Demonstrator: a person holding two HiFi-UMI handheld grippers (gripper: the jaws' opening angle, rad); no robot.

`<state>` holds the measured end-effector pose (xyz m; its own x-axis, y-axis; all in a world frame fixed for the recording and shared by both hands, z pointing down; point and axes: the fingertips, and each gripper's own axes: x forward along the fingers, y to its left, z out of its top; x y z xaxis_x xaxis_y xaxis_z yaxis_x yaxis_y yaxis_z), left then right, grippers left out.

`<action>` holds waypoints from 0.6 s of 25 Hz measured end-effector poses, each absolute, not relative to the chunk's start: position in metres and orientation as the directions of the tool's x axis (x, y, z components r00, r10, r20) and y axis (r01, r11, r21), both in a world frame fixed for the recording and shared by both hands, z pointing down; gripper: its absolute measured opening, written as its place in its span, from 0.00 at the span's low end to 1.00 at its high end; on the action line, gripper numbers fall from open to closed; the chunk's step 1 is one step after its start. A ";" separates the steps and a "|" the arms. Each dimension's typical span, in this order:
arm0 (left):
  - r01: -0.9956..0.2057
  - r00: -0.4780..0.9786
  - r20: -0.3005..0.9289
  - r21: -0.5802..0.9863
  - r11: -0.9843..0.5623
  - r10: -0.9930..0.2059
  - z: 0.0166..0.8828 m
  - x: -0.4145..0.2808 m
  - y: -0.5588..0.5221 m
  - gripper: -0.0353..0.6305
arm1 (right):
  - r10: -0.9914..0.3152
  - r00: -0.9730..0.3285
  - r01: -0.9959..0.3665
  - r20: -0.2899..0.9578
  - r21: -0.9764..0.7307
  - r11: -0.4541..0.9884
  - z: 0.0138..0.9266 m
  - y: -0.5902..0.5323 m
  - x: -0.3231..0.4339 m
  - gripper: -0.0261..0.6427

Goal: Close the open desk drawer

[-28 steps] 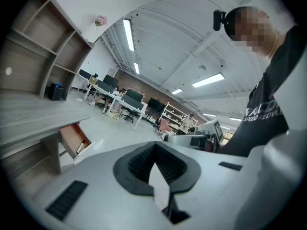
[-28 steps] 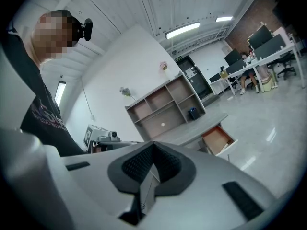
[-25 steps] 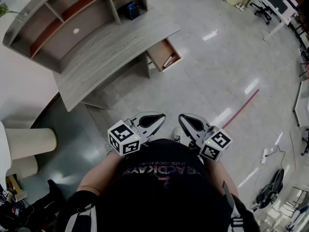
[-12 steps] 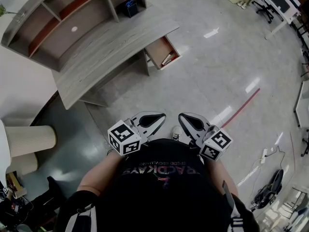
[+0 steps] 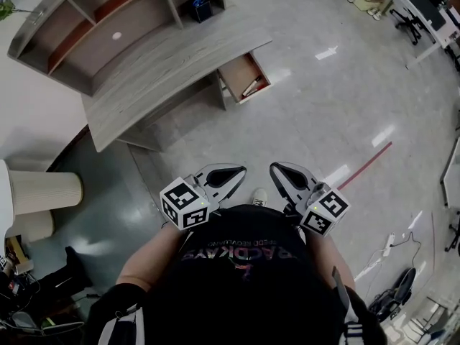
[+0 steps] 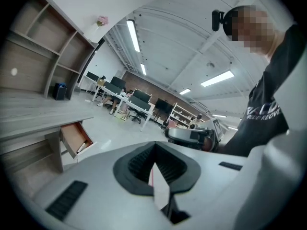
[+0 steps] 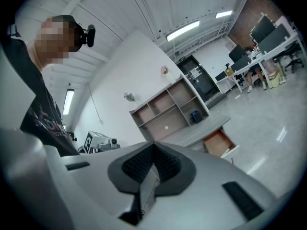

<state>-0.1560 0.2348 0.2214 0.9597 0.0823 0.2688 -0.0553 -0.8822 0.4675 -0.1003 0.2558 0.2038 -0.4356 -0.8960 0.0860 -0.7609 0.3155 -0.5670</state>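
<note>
Both grippers are closed and hold nothing: the left gripper (image 5: 231,175) and the right gripper (image 5: 282,175) sit side by side close in front of the person's body, and in each gripper view the two jaws meet with no thing between them. The drawer (image 5: 244,77) is far from them, at the right end of the desk (image 5: 165,70), under its top. It stands pulled out over the floor (image 5: 323,121), and its brown inside shows with something pale lying in it. The left gripper view shows the drawer (image 6: 74,139) at its left side, and in the right gripper view it (image 7: 218,143) is at the right. Behind the desk stands a shelf (image 5: 108,20). The grippers and the drawer are well apart, with only bare floor between them, so I judge that the step in hand is the approach and that the closing itself is not yet begun. The next move, as I see it, calls for coming near to the desk's right end and bringing one closed gripper against the drawer's front. Then it should push straight along the drawer's own line into the desk. A push from the side could jam it.
</note>
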 end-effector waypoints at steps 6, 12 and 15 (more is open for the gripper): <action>-0.125 0.958 0.287 0.450 -0.884 0.010 0.225 -0.141 0.237 0.07 | -0.879 -0.471 -0.742 0.073 -0.572 0.350 0.206 0.261 -0.077 0.06; -0.183 0.954 0.295 0.441 -0.879 -0.051 0.223 -0.127 0.231 0.07 | -0.862 -0.503 -0.731 0.066 -0.565 0.383 0.208 0.264 -0.059 0.06; -0.211 0.950 0.301 0.425 -0.880 -0.082 0.222 -0.124 0.223 0.07 | -0.859 -0.508 -0.729 0.065 -0.564 0.388 0.211 0.262 -0.050 0.06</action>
